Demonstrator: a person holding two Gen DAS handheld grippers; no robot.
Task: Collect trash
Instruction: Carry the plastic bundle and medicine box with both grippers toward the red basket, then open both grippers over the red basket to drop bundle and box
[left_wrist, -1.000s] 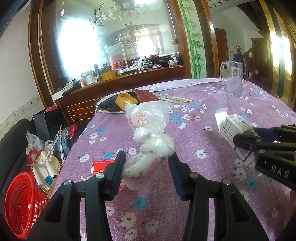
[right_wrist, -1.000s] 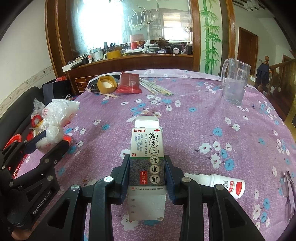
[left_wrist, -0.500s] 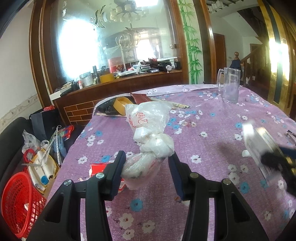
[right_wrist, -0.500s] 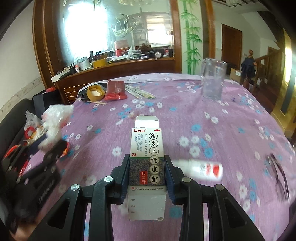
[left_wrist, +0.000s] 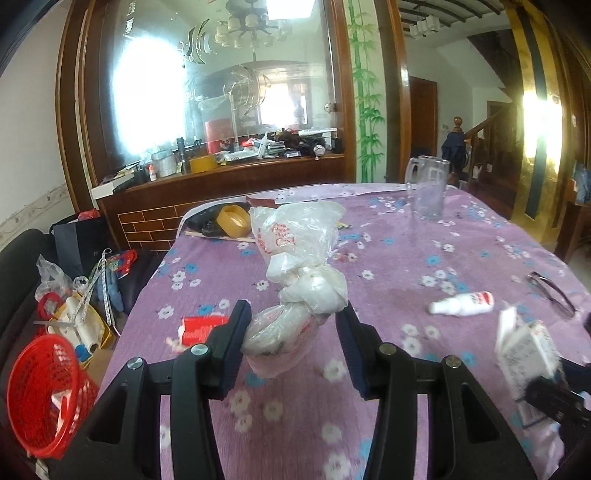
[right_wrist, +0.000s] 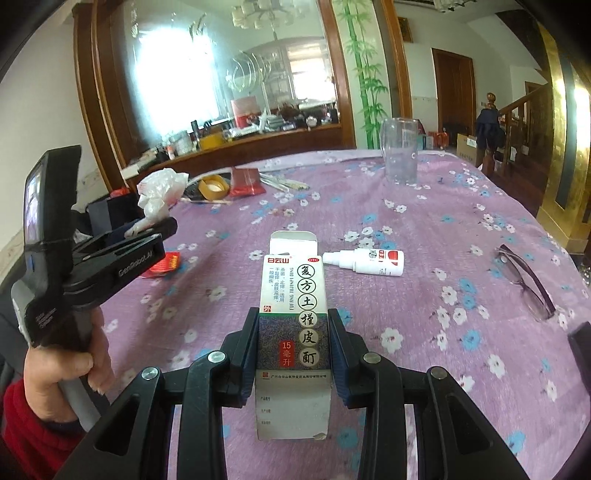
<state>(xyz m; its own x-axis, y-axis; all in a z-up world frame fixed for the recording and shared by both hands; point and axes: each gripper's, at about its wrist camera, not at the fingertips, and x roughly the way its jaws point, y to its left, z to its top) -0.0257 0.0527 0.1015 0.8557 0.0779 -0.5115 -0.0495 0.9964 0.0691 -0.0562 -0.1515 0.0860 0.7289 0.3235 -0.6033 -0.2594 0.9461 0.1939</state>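
Observation:
My left gripper (left_wrist: 293, 325) is shut on a knotted clear plastic bag (left_wrist: 299, 266) and holds it above the purple flowered tablecloth (left_wrist: 388, 258). My right gripper (right_wrist: 293, 332) is shut on an open white medicine box (right_wrist: 293, 314) with Chinese print, held above the table. The box also shows blurred at the right of the left wrist view (left_wrist: 524, 350). The left gripper with the bag shows at the left of the right wrist view (right_wrist: 147, 229). A small red wrapper (left_wrist: 199, 326) lies on the cloth behind the left gripper. A red basket (left_wrist: 44, 391) stands on the floor at the left.
A white spray bottle (right_wrist: 369, 260) and glasses (right_wrist: 524, 280) lie on the table. A glass mug (right_wrist: 399, 151), a yellow tape roll (right_wrist: 214, 186) and a red packet (right_wrist: 245, 181) stand at the far side. Clutter (left_wrist: 74, 310) lies left of the table.
Both grippers have pulled back and up from the table with their loads. The right gripper has moved right, away from the left one. The spray bottle and glasses have come into the left wrist view.

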